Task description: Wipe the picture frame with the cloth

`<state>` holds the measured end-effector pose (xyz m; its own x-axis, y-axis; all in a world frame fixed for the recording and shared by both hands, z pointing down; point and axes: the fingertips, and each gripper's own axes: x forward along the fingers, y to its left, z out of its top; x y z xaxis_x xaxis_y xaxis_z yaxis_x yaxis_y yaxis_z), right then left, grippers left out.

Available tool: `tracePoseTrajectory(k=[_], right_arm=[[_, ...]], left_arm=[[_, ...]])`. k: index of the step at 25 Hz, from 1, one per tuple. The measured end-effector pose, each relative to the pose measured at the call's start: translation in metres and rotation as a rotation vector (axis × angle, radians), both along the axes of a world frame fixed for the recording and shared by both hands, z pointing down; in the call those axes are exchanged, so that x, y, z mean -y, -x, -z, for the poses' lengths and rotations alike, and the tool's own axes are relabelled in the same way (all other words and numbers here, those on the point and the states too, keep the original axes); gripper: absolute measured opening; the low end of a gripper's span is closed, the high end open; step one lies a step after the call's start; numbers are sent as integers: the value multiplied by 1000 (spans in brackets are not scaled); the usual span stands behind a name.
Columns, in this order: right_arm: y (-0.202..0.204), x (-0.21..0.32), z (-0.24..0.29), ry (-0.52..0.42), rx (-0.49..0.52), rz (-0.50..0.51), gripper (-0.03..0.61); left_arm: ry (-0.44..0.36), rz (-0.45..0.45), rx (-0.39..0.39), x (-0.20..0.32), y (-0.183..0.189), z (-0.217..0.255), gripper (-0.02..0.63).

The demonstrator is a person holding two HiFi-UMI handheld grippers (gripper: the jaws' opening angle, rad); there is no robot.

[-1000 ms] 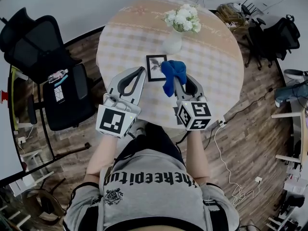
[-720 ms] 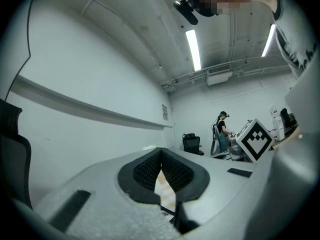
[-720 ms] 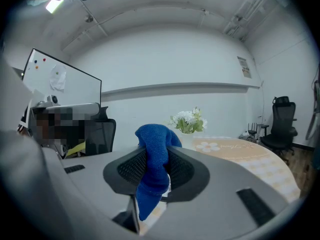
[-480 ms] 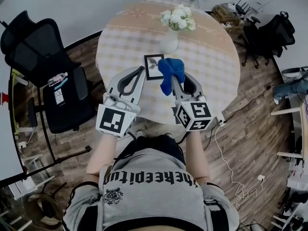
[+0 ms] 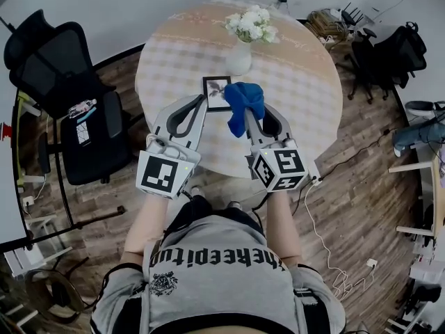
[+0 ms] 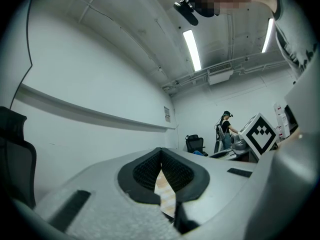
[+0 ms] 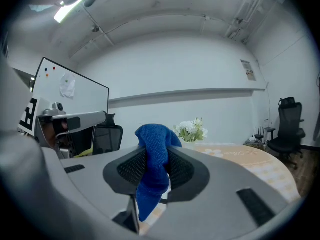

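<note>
On the round checked table [image 5: 306, 89], a small black picture frame [image 5: 216, 93] lies flat near the front edge. My right gripper [image 5: 248, 114] is shut on a blue cloth [image 5: 243, 103], which bunches above the jaws just right of the frame and overlaps its right edge. The right gripper view has the cloth [image 7: 152, 169] hanging between the pads of the right gripper [image 7: 157, 156]. Just left of the frame's near corner, my left gripper [image 5: 202, 101] is shut with nothing in it. The left gripper [image 6: 161, 156] has its tips meeting over a strip of tablecloth.
A white vase [image 5: 238, 58] of white flowers [image 5: 250, 25] stands just behind the frame. Black office chairs stand at the left [image 5: 83, 124] and at the far right [image 5: 389, 54]. Cables [image 5: 327, 242] trail over the wooden floor on the right.
The table and frame have slid slightly up and left in the head view. Both grippers keep the same stance beside the frame, and the cloth stays clamped.
</note>
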<state>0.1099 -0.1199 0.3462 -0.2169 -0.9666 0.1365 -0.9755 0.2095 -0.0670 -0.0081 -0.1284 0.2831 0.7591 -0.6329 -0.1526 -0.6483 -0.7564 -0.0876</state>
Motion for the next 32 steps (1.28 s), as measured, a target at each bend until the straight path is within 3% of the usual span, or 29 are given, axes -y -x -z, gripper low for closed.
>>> tracePoseTrajectory(k=[19,32], right_arm=[[-14,-53,24,-66,-3,185,107],[-31,-102,23,-88,5,264,109]], left_arm=[[2,204,14,-72,-12,8,17],[-5,271,3,-127,-31,4,17]])
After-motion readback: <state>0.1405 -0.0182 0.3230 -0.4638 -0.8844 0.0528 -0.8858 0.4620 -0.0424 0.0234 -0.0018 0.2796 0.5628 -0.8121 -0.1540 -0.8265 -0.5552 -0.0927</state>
